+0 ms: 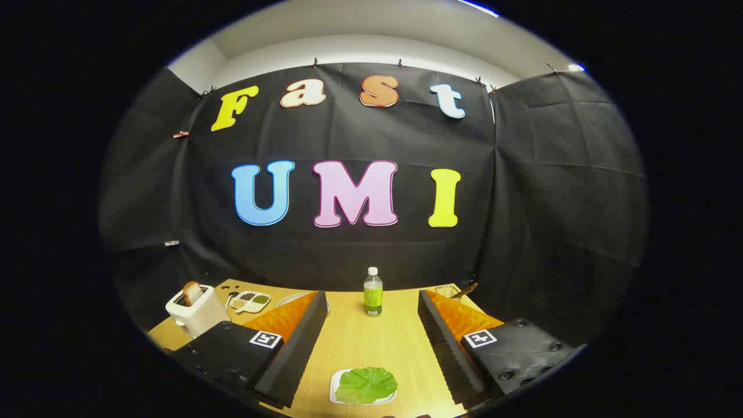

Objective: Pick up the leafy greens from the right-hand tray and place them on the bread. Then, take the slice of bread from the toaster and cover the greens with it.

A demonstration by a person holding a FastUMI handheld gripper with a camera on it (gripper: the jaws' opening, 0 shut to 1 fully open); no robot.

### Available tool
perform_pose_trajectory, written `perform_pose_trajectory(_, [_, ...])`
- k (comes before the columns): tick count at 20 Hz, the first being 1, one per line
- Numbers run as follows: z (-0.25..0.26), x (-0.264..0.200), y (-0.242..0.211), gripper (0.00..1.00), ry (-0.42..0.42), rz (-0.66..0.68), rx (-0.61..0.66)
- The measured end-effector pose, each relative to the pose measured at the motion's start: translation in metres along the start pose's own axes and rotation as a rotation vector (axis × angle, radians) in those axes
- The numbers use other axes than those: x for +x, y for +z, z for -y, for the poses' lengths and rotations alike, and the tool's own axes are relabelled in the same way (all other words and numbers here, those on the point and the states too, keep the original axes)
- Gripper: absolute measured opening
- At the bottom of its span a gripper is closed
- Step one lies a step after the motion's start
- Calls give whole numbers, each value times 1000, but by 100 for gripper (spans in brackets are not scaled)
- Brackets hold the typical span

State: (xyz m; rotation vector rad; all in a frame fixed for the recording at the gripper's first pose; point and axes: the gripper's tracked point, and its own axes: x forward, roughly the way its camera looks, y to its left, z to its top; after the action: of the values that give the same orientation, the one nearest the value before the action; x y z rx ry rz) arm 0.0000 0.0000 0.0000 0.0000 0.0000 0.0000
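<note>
**Greens on bread between the open tool's fingers**

The tool [368, 348] hung above the bench [371, 339] with its fingers spread wide and nothing gripped. The greens [367, 384] lay on the bread [335, 388], whose pale edge showed under the leaf. That stack sat at 6 o'clock from the fingertips, low between the two fingers and touching neither. A bottle [372, 292] stood upright at 12 o'clock, beyond the fingertips, near the back edge of the bench. At about 10 o'clock, beyond the left finger, stood the toaster [194, 310] with a slice [192, 292] sticking up from its slot. Just past it lay a tray [249, 300] with small compartments, and beside that the rim of a plate [288, 299]. At about 2 o'clock, past the right finger, part of a basket [446, 291] showed.
</note>
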Motion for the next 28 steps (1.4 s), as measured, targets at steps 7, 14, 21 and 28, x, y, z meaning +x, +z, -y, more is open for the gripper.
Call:
perform_pose_trajectory(7, [1, 3, -10, 98, 15, -22, 5])
perform_pose_trajectory(14, [-2, 9, -36, 98, 32, -86, 2])
perform_pose_trajectory(21, [-12, 27, -57, 98, 74, -144, 2])
perform_pose_trajectory(28, [-23, 39, -122, 98, 132, -297, -7])
